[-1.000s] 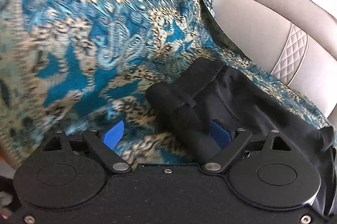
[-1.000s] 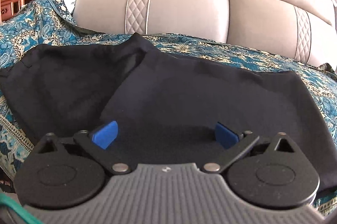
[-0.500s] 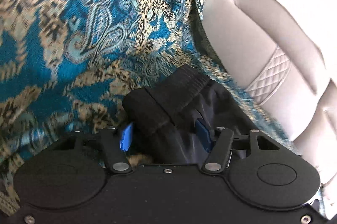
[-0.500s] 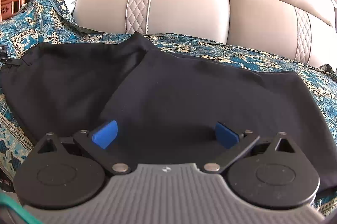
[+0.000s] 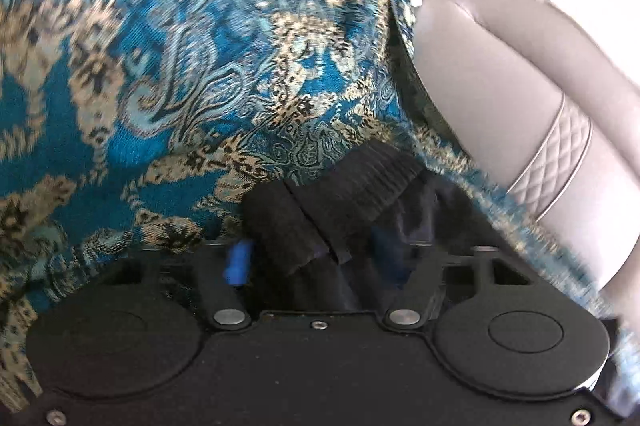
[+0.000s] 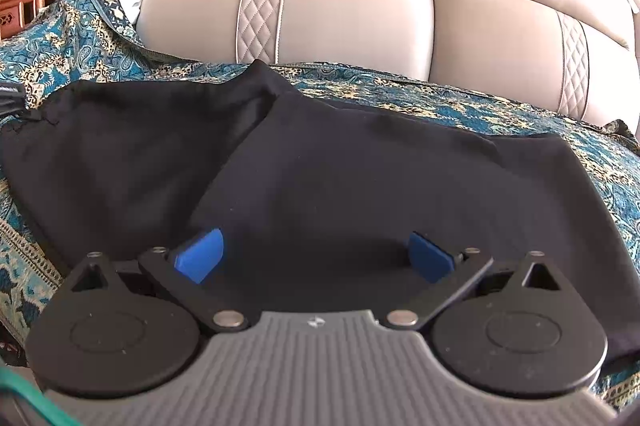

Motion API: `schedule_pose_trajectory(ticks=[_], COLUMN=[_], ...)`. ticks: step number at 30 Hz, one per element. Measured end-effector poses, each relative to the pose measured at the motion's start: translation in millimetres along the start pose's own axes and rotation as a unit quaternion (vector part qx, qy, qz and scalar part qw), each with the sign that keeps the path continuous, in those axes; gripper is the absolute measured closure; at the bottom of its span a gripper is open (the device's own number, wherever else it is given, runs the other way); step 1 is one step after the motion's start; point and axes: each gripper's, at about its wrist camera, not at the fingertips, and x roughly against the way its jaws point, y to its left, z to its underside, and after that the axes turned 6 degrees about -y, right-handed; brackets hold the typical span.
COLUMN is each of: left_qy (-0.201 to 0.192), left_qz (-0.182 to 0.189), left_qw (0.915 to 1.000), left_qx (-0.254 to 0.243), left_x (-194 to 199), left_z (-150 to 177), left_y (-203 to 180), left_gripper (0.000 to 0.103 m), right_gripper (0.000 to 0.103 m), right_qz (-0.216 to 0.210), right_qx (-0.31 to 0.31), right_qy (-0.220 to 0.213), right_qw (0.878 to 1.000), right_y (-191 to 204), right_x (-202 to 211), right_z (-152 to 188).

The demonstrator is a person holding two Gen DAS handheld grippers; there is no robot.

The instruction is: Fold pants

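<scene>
Black pants [image 6: 304, 162] lie spread across a teal paisley throw [image 6: 500, 110] on a beige leather sofa [image 6: 340, 10]. The left gripper [image 5: 310, 258] sits low at the pants' ribbed waistband [image 5: 356, 182], its blue fingers [image 5: 237, 262] clenched around the bunched band; this view is blurred. The right gripper [image 6: 316, 254] hovers level over the flat trouser fabric, its blue fingers [image 6: 200, 254] spread wide, grasping nothing.
</scene>
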Motion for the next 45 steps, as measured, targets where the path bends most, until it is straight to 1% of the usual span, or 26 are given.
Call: schedule_pose_trajectory(ticks=[1, 2, 3, 5, 7, 9, 12, 14, 17, 18, 21, 23, 25, 26, 27, 28, 29, 31, 32, 33, 35, 38, 39, 41, 43, 45], left_qy=[-0.004, -0.008, -0.011, -0.019, -0.039, -0.061, -0.079, -0.086, -0.085, -0.079, -0.037, -0.002, 0.04, 0.06, 0.085, 0.107, 0.127, 0.154, 0.158, 0.158, 0.155, 0.153, 0.148, 0.134, 0.123, 0.112], left_qz=[-0.002, -0.009, -0.014, -0.008, 0.007, 0.034, 0.106, 0.152, 0.234, 0.263, 0.336, 0.367, 0.386, 0.391, 0.396, 0.397, 0.395, 0.407, 0.41, 0.411, 0.403, 0.397, 0.394, 0.375, 0.35, 0.325], left_qw=[1.0, 0.9999, 0.9998, 0.9997, 0.9985, 0.9952, 0.9868, 0.978, 0.9559, 0.9462, 0.9173, 0.8985, 0.8792, 0.869, 0.8555, 0.8449, 0.8373, 0.8206, 0.8175, 0.8169, 0.8216, 0.8273, 0.8311, 0.8431, 0.8566, 0.8684], left_qx=[-0.005, -0.007, -0.01, -0.016, -0.039, -0.068, -0.094, -0.113, -0.155, -0.172, -0.21, -0.24, -0.277, -0.297, -0.323, -0.342, -0.356, -0.371, -0.372, -0.372, -0.373, -0.367, -0.363, -0.362, -0.359, -0.357], left_x=[2.2, 5.0, 7.3, 16.7, 31.7, 50.3, 81.9, 102.0, 130.9, 139.2, 154.4, 161.3, 166.5, 168.8, 171.7, 174.7, 177.2, 186.7, 193.3, 199.1, 207.0, 213.5, 218.5, 224.8, 226.9, 225.7], left_z=[0.4, -0.7, -3.1, -8.1, -12.8, -18.6, -25.0, -26.9, -14.7, -5.9, 31.7, 64.4, 104.8, 124.5, 145.4, 162.7, 177.5, 197.3, 202.5, 203.8, 200.6, 182.6, 173.5, 156.9, 140.4, 129.9], left_y=[-3.4, -5.8, -8.9, -17.8, -31.9, -51.8, -86.8, -115.1, -169.4, -190.4, -250.5, -285.9, -316.3, -328.0, -338.6, -344.2, -346.1, -339.7, -332.8, -321.3, -305.7, -275.6, -264.0, -240.2, -219.5, -201.9], left_gripper=[0.069, 0.081, 0.086, 0.091, 0.092, 0.092, 0.092, 0.092, 0.092, 0.092, 0.092, 0.091, 0.089, 0.086, 0.083, 0.081, 0.075, 0.071, 0.062, 0.049, 0.042, 0.042, 0.042, 0.042, 0.043, 0.044], right_gripper=[0.0, 0.0, 0.0, 0.0, 0.0, 0.0, 0.0, 0.0, 0.0, 0.0, 0.0, 0.0, 0.0, 0.0, 0.0, 0.0, 0.0, 0.0, 0.0, 0.0, 0.0, 0.0, 0.0, 0.002, 0.005, 0.006], right_qz=[0.0, -0.001, -0.002, -0.007, -0.011, -0.023, -0.055, -0.044, -0.021, -0.017, 0.001, 0.016, 0.03, 0.033, 0.03, 0.024, 0.015, -0.001, -0.003, -0.005, -0.012, -0.029, -0.037, -0.063, -0.107, -0.167], right_qx=[0.0, 0.0, 0.001, 0.002, -0.005, -0.02, -0.05, -0.063, -0.078, -0.086, -0.123, -0.152, -0.185, -0.203, -0.22, -0.235, -0.251, -0.272, -0.274, -0.267, -0.242, -0.202, -0.188, -0.171, -0.183, -0.218], right_qy=[0.001, 0.003, 0.006, 0.014, 0.023, 0.032, 0.059, 0.064, 0.075, 0.078, 0.084, 0.078, 0.071, 0.066, 0.06, 0.055, 0.05, 0.045, 0.045, 0.04, 0.033, 0.028, 0.024, 0.01, 0.002, 0.02], right_qw=[1.0, 1.0, 1.0, 1.0, 1.0, 0.999, 0.995, 0.995, 0.994, 0.993, 0.989, 0.985, 0.98, 0.976, 0.973, 0.97, 0.967, 0.961, 0.961, 0.963, 0.97, 0.979, 0.981, 0.983, 0.977, 0.961], right_y=[-0.1, -0.4, -0.7, -2.6, -8.0, -17.7, -40.2, -58.1, -89.2, -99.6, -138.4, -163.9, -189.4, -200.9, -211.0, -219.5, -226.5, -234.8, -234.5, -231.7, -220.8, -196.4, -187.0, -169.1, -154.9, -142.9], right_x=[-0.3, -0.8, -1.0, -0.9, 0.0, 2.2, 6.5, 11.8, 18.4, 20.3, 25.7, 29.8, 34.4, 36.5, 38.6, 39.8, 41.6, 41.2, 40.5, 40.1, 39.3, 38.1, 39.7, 47.9, 56.7, 55.1], right_z=[-0.4, -1.2, -2.6, -5.5, -8.9, -12.3, -19.9, -25.3, -34.4, -36.7, -42.9, -45.1, -44.7, -43.1, -40.6, -37.8, -33.3, -25.7, -23.1, -20.8, -19.1, -20.9, -21.4, -21.7, -19.9, -18.7])
